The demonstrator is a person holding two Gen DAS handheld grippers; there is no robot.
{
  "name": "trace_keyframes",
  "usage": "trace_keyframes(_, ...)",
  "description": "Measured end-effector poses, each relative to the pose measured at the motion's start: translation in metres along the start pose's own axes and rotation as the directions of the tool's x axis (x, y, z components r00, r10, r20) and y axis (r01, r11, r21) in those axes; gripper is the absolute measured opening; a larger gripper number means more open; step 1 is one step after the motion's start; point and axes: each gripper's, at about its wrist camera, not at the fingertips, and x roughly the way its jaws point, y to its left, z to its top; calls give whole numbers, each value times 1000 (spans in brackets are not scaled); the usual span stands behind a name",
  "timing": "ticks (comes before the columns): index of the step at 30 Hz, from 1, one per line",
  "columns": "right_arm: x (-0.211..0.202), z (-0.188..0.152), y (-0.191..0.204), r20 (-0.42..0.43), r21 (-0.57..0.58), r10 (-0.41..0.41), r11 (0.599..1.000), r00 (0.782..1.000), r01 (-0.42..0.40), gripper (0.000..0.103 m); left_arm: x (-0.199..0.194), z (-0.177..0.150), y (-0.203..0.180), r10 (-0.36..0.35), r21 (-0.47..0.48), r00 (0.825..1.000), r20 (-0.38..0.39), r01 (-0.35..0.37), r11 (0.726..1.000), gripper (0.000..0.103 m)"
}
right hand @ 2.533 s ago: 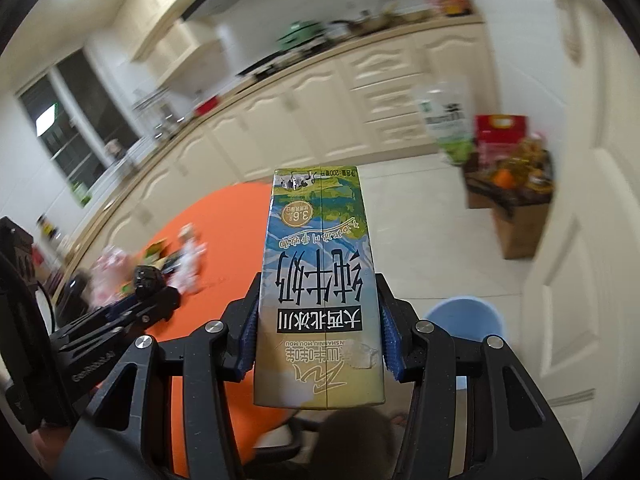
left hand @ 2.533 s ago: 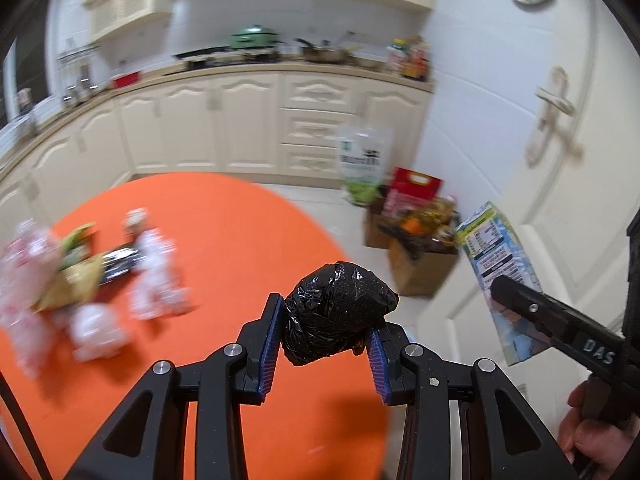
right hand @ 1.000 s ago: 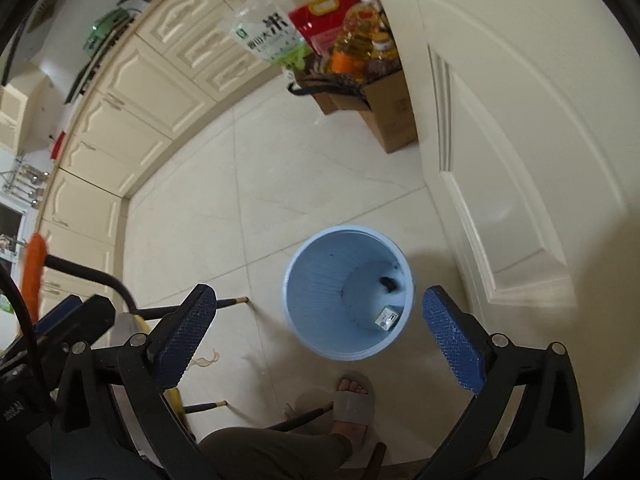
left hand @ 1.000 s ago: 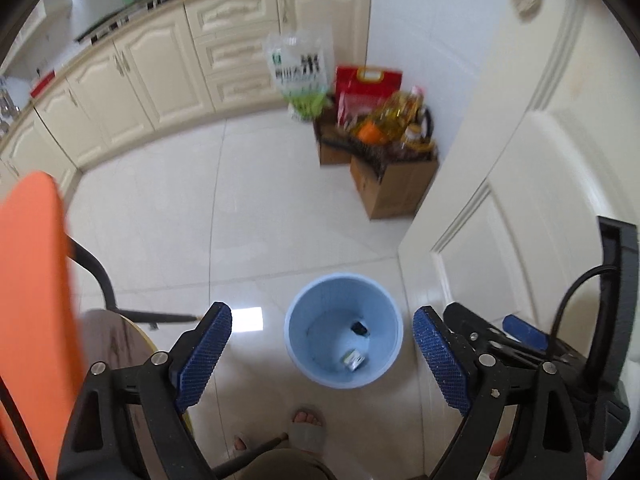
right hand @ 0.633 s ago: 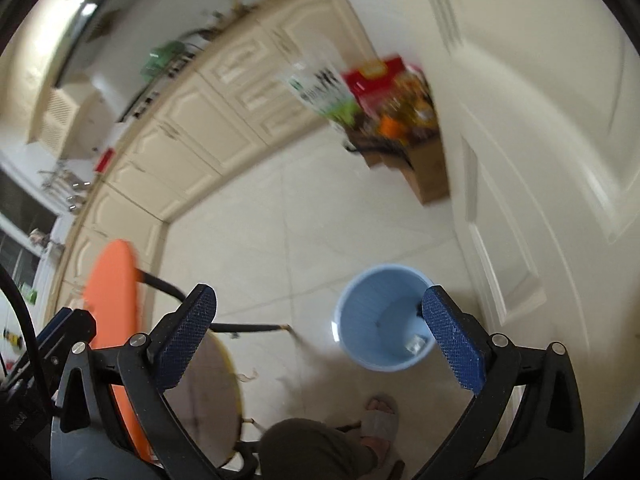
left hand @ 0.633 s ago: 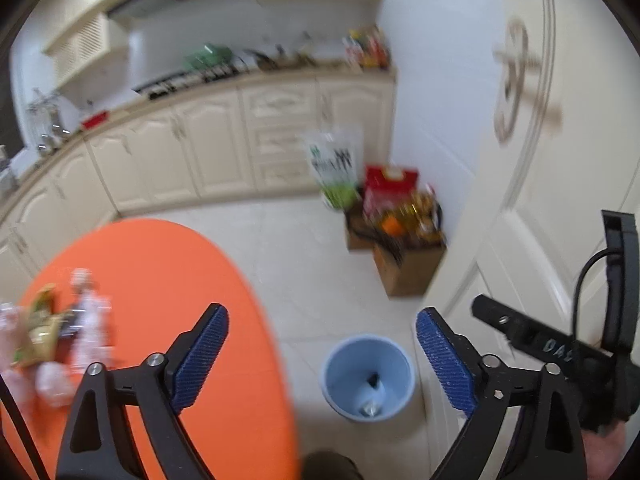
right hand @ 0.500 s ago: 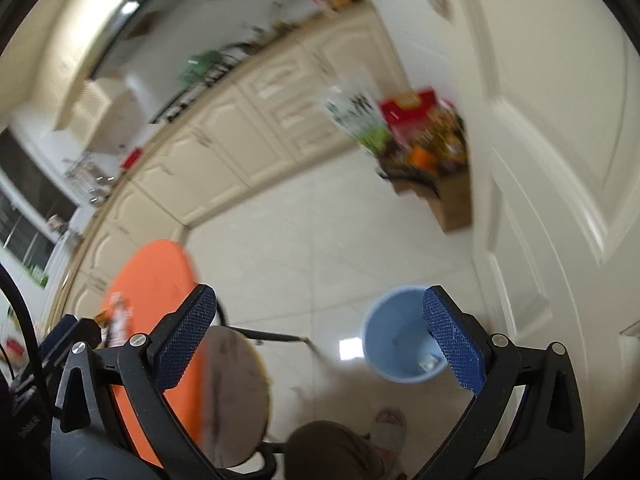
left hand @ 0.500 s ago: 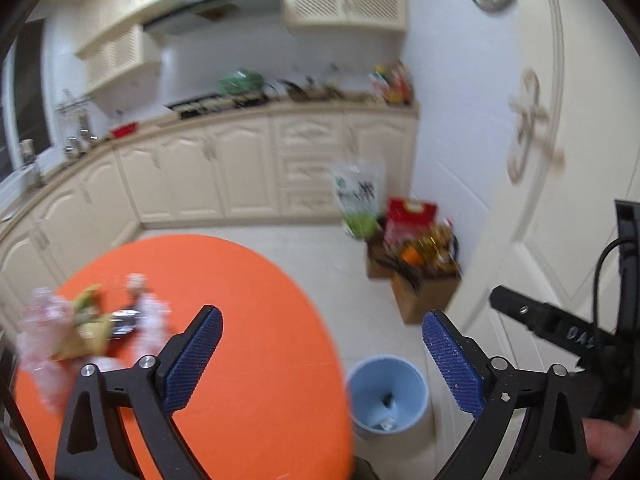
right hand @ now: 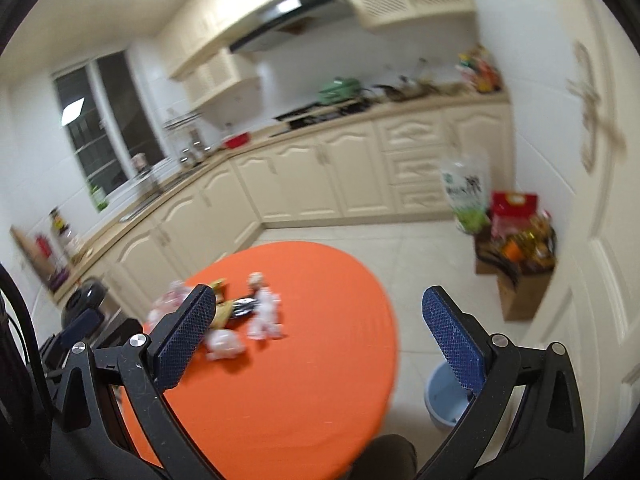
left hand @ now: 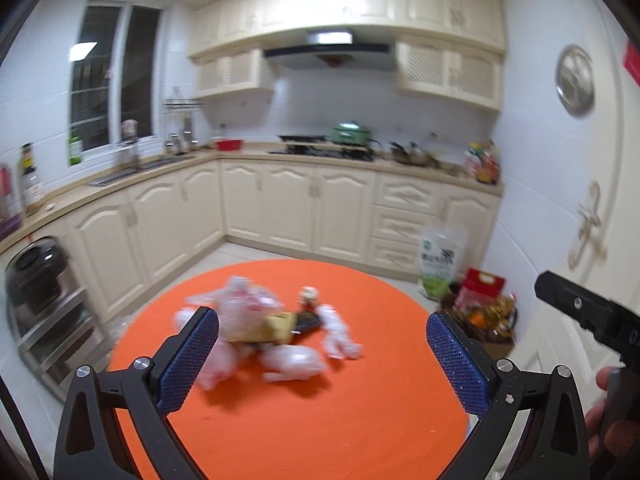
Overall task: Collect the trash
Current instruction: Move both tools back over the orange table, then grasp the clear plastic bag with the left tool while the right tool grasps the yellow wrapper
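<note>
A: Status of the left claw [left hand: 322, 354] and the right claw [right hand: 316, 330]?

B: Both released, jaws spread wide, nothing between the pads. The left jaws have just been opening to full spread, and they frame only the desk [left hand: 320, 412] beyond. Both point out over the orange top from its near edge.

A: Location of the remaining trash?

B: A loose pile [left hand: 272, 332] sits past the middle of the desk, toward the left – crumpled clear plastic wraps, a yellowish wrapper and a dark flat item beneath it. A small capped item stands at the far side of the pile. Motion blur prevents an exact count. Nothing in the pile touches either claw.

A: And the bin?

B: A blue bin [right hand: 444, 398] stands on the floor just beside the right edge of the desk, partly hidden behind the right claw's finger. Its contents cannot be read from this angle.

A: Progress estimate?

B: Partial. Several pieces are left on the desk, so more pick-and-drop cycles are needed – probably one per claw each trip. Beyond the desk, the box of groceries [right hand: 516, 264] by the door does not look like trash.
</note>
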Motion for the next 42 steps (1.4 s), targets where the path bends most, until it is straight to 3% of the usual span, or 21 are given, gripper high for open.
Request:
trace_keyframes(6, -6, -13, 65, 14, -107, 61, 992, 998, -59, 103, -119, -27, 21, 85, -62, 995, 50, -82, 995, 102)
trace_keyframes(21, -10, -38, 131, -21, -235, 145, 961, 989, -145, 103, -226, -86, 38, 184, -138, 981, 68, -173, 975, 102)
trace_keyframes(25, 0, -44, 134, -51, -244, 139, 959, 989, -148, 103, -233, -96, 43, 193, -151, 981, 23, -188, 970, 102)
trace_keyframes(30, 22, -45, 123, -95, -230, 114, 964, 989, -133, 103, -231, -85, 44, 192, -157, 981, -38, -195, 968, 102)
trace_keyframes(37, 64, -47, 98, -171, -185, 64, 978, 983, -96, 103, -212, -24, 51, 194, -145, 974, -118, -210, 967, 102)
trace_keyframes(42, 93, -52, 83, -225, -172, 43, 982, 973, -83, 103, -163, -3, 61, 191, -134, 961, -202, -220, 966, 102)
